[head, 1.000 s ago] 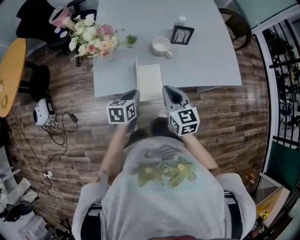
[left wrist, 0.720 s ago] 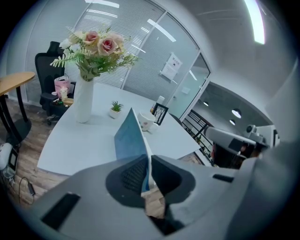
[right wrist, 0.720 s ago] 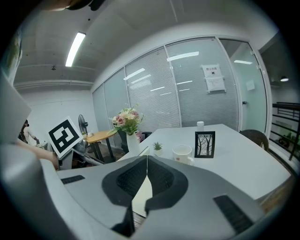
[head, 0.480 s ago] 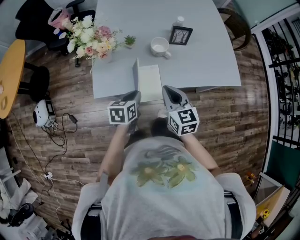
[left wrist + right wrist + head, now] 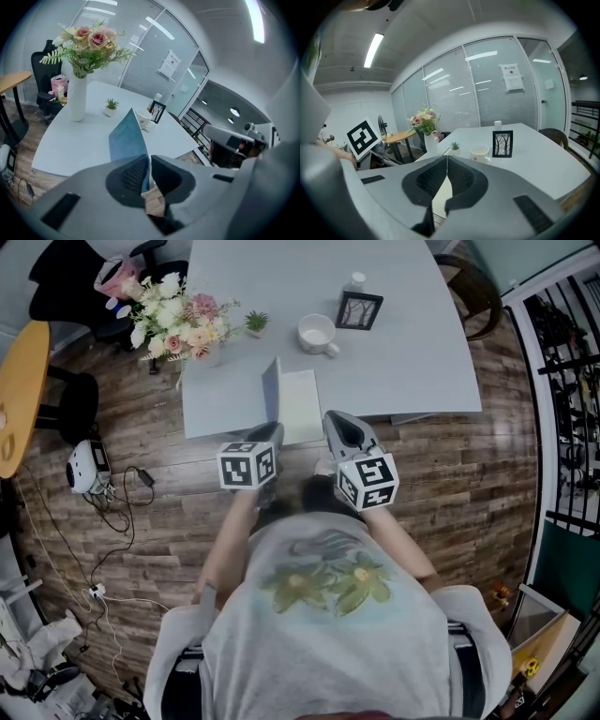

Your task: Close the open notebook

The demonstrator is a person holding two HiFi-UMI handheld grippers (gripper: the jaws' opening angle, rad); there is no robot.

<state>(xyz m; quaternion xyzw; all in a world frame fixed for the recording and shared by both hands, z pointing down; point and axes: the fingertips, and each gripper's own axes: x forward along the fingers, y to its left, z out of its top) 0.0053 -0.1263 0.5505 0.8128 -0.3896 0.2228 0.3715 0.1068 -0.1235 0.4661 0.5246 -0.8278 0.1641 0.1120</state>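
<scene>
My left gripper (image 5: pixel 147 162) clamps the notebook cover (image 5: pixel 126 138) upright, likely for folding toward 3 o'clock; right gripper (image 5: pixel 446 162) closed, empty.

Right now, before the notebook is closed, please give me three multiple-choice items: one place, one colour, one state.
1. In the head view, where does the white ceramic mug stand? A) between the small green potted plant and the black picture frame B) left of both C) right of both
2. The raised cover of the notebook is: A) red B) blue C) yellow
3. The left gripper is: A) open above the mug B) shut on the cover C) shut on the mug
Key: 1 A, it sits between them; 2 B, blue in the left gripper view; 3 B, its jaws pinch the cover's edge.
</scene>
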